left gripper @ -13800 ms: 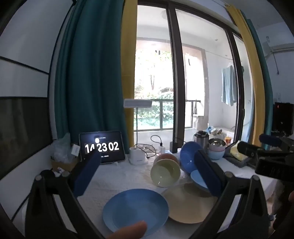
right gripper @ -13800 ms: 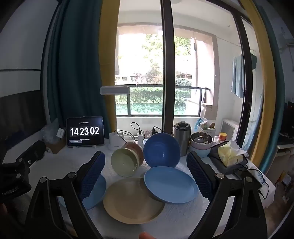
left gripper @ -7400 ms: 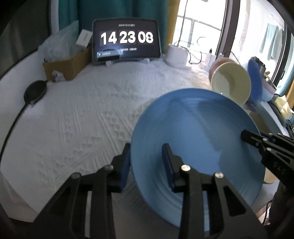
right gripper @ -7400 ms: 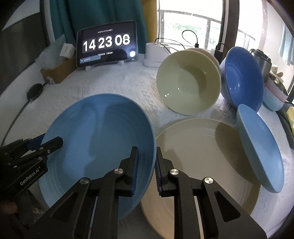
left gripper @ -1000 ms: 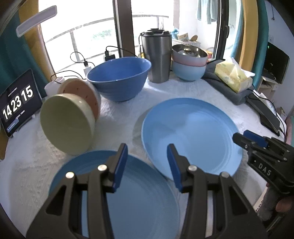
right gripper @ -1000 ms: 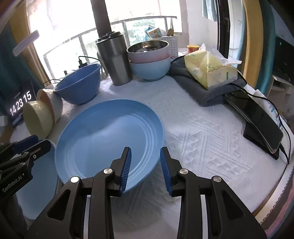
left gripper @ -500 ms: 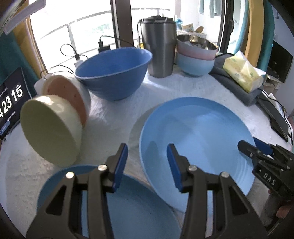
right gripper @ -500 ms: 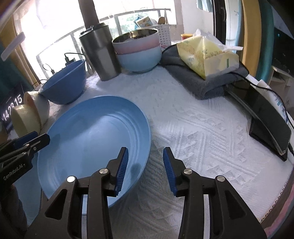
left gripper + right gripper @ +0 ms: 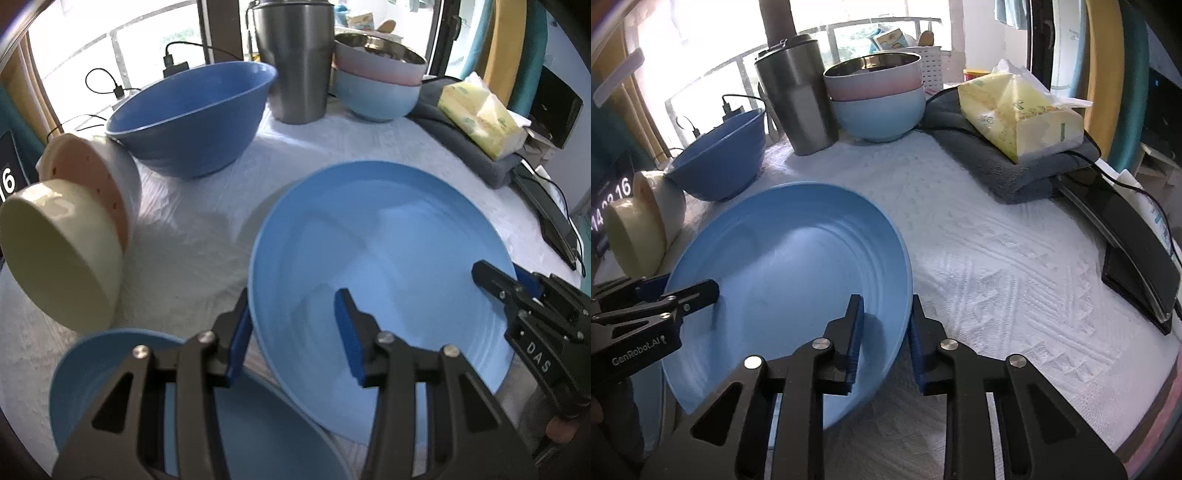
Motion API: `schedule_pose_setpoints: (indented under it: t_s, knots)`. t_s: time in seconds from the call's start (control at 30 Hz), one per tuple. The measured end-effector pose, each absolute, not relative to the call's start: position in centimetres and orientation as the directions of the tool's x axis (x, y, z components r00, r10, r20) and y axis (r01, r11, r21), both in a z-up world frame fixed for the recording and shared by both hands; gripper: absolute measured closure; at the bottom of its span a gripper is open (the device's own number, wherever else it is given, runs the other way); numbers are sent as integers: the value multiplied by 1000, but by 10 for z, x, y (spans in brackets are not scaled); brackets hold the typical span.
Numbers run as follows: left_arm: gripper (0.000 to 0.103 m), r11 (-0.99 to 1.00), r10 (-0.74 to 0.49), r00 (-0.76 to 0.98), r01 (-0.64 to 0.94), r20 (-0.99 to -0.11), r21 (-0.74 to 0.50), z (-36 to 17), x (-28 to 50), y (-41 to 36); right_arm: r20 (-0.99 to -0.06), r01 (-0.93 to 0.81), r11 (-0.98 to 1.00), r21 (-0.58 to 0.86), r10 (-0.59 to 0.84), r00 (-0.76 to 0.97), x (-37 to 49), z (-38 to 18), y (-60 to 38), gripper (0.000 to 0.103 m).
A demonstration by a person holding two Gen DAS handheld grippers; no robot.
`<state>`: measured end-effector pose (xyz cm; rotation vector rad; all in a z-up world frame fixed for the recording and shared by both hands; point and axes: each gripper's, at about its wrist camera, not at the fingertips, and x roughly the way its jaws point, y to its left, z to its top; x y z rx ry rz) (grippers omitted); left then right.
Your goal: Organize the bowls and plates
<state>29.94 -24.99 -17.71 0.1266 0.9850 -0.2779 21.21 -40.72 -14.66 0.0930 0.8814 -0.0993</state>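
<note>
A light blue plate (image 9: 388, 240) (image 9: 783, 266) lies mid-table, its near edge over a second blue plate (image 9: 147, 406). My left gripper (image 9: 291, 328) is open and straddles the plate's left rim: one finger outside, the other over the plate's inside, neither pressing. My right gripper (image 9: 886, 332) is closing on the right rim, which sits between its pads, and that side looks slightly raised. Each gripper shows in the other's view: the right gripper (image 9: 506, 277), the left gripper (image 9: 683, 291). A dark blue bowl (image 9: 192, 118) stands behind.
A cream bowl (image 9: 59, 251) and a pink bowl (image 9: 88, 173) lie on their sides at the left. At the back stand a steel tumbler (image 9: 798, 99) and stacked bowls (image 9: 879, 99). On the right are a tissue pack (image 9: 1015, 110) on a grey towel (image 9: 1015, 173) and a black device (image 9: 1126, 258).
My left gripper has come forward and down until it straddles the plate's left rim. My right gripper's jaws have narrowed around the right rim. The plate looks slightly tilted now.
</note>
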Motion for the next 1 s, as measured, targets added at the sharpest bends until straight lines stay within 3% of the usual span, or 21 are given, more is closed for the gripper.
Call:
schedule_pose_setpoints:
  t_s: [1.0]
  knots:
    - [61,956,-220,617,291,-756,-41,-131,243,-220,-711,132,991,28,-73,699,167,-110,-382,78]
